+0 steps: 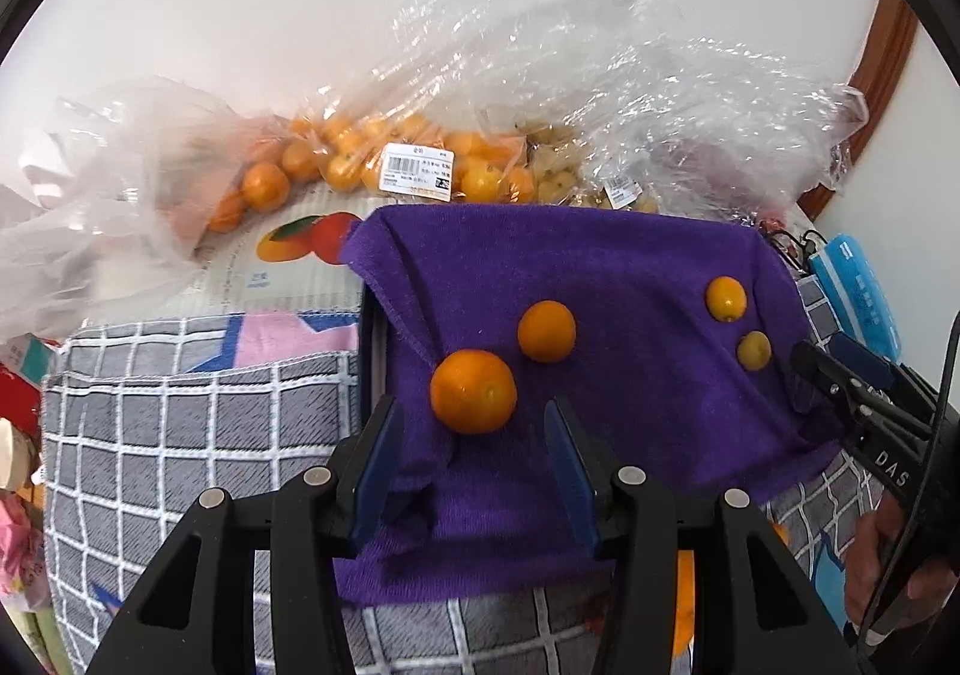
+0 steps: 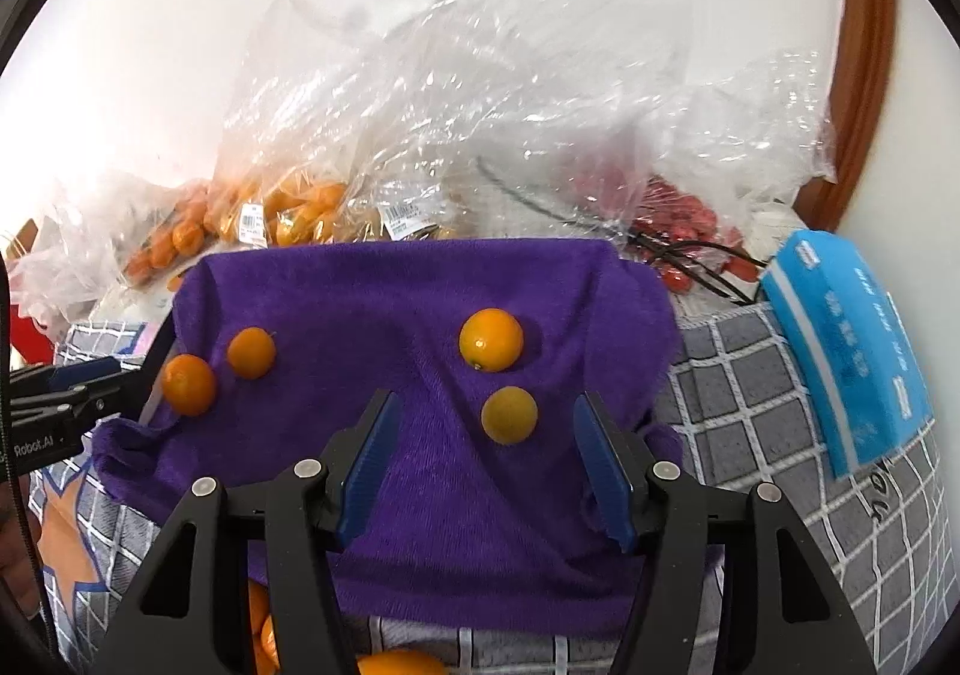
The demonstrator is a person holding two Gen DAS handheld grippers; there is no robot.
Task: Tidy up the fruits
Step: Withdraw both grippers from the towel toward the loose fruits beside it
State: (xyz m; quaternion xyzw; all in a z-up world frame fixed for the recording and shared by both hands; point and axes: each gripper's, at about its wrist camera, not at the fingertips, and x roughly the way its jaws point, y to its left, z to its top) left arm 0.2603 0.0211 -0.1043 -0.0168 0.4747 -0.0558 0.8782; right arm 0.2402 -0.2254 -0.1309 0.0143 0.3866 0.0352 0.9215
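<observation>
Purple towel [image 1: 600, 279]: lying spread over a raised surface at the centre of both views, seemingly serving as a soft sorting pad so the round fruit is not rolling off.
Left pair: a large orange [image 1: 473, 390] and a smaller orange [image 1: 546, 330] are sitting near each other, at 12 and 1 o'clock from the left gripper [image 1: 474, 471].
Right pair: a kumquat [image 2: 509, 414] and a rounder citrus [image 2: 491, 339] are resting close together at 12 o'clock from the right gripper [image 2: 486, 465], well apart from the left pair, which suggests sorting by kind is under way.
Left fingers: standing released, nothing between the blue pads; the large orange is lying just beyond the tips.
Right fingers: likewise spread and holding nothing, with the kumquat just ahead of them.
Supply: clear plastic bags [image 1: 600, 75] of oranges and other fruit are piled at 12 o'clock behind the towel, probably the stock being drawn from.
Tissue pack [image 2: 852, 351]: lying at 3 o'clock on the checked cloth [image 2: 750, 375], apart from the fruit.
Judgement: placing looks just finished; more fruit is probably waiting.
</observation>
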